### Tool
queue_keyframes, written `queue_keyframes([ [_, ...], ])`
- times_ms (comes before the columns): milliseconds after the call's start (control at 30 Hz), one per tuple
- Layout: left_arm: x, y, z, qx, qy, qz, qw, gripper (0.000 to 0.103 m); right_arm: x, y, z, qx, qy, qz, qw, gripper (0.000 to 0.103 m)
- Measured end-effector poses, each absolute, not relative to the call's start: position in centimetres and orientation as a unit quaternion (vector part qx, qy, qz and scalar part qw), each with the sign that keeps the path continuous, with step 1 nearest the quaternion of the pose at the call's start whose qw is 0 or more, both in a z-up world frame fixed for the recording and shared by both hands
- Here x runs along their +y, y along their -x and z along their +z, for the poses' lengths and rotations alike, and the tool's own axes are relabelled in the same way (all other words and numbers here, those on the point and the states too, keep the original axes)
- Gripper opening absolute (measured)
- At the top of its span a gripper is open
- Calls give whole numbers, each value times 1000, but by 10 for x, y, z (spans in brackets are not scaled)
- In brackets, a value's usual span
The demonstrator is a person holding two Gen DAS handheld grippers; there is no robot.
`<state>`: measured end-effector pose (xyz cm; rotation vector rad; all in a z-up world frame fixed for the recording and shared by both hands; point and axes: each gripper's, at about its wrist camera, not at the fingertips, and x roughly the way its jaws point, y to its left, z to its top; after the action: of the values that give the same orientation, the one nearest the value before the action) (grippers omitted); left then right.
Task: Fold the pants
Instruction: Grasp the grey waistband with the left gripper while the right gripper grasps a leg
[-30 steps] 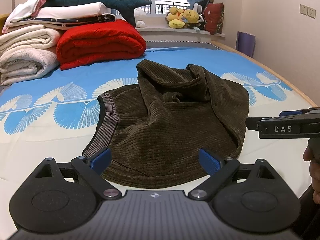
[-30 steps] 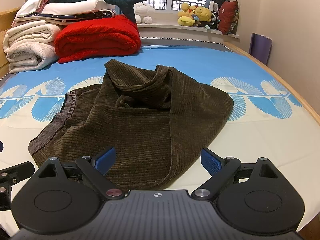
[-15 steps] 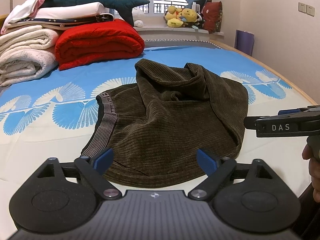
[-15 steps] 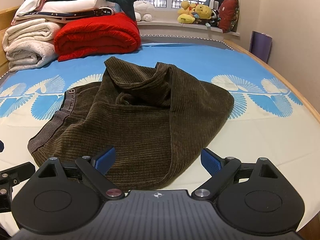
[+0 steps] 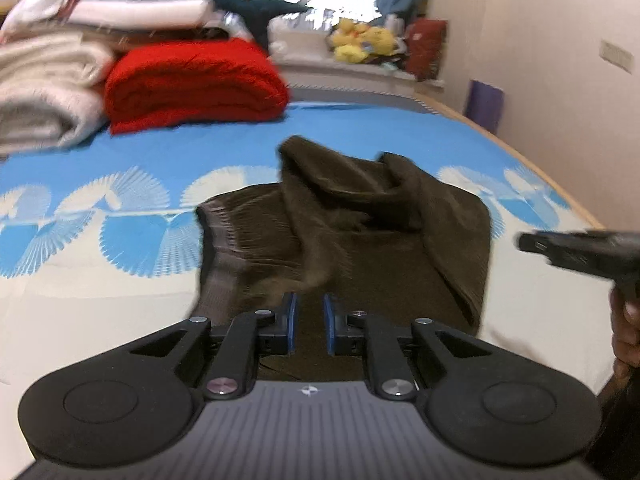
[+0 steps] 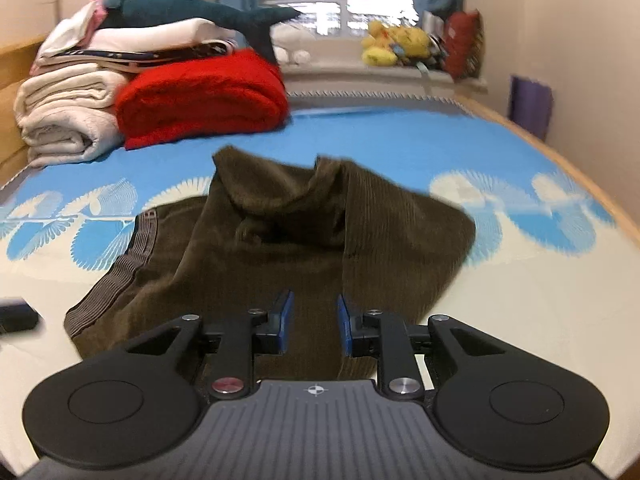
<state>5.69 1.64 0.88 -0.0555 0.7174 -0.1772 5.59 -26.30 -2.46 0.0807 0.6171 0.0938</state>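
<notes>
Dark brown corduroy pants (image 5: 360, 240) lie bunched on the blue and white bed sheet (image 5: 100, 280), their striped waistband (image 6: 120, 276) at the left. My left gripper (image 5: 310, 320) is at the near hem; its jaws are closing, and the blue pads (image 5: 291, 322) pinch cloth that rises in a ridge towards them. Further right along the same hem, my right gripper (image 6: 314, 320) also has closing jaws, with the pants (image 6: 280, 240) filling the gap between its pads (image 6: 285, 320). The right gripper (image 5: 580, 252) and a hand (image 5: 626, 332) show at the left wrist view's right edge.
A folded red blanket (image 5: 192, 84) and stacked white blankets (image 5: 40, 92) sit at the back left, with a shark plush (image 6: 208, 12) on top. Plush toys (image 6: 396, 44) line the window sill. The bed's wooden edge (image 6: 580, 176) runs along the right, near the wall.
Both pairs of jaws went from wide open to nearly closed on the pants' near hem. The left gripper moved in over the cloth, which now rises towards it.
</notes>
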Motion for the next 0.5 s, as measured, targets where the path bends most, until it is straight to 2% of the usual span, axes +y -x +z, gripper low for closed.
queue_keyframes([
  [67,44,-87,6,370,53,-71,925,16,-272,-73,-23,299,-19,63,952,33],
  [133,70,-111,-7,373,74,-56,923,16,-280,-90,-31,304,-10,63,950,61],
  [167,82,-120,-18,374,81,-47,923,16,-285,-97,-40,306,-12,51,951,66],
  [233,105,-135,-50,407,108,-26,907,16,-290,-113,-60,345,-13,32,938,68],
  [267,113,-150,-65,458,119,-4,881,16,-290,-122,-69,374,-11,32,927,68],
  [333,128,-163,-75,463,168,-7,870,16,-290,-132,-75,380,-17,38,924,68],
  [433,132,-179,-86,472,179,-7,863,18,-286,-149,-82,381,2,32,924,68],
  [500,132,-188,-95,483,193,-9,854,25,-281,-162,-90,399,12,39,916,68],
])
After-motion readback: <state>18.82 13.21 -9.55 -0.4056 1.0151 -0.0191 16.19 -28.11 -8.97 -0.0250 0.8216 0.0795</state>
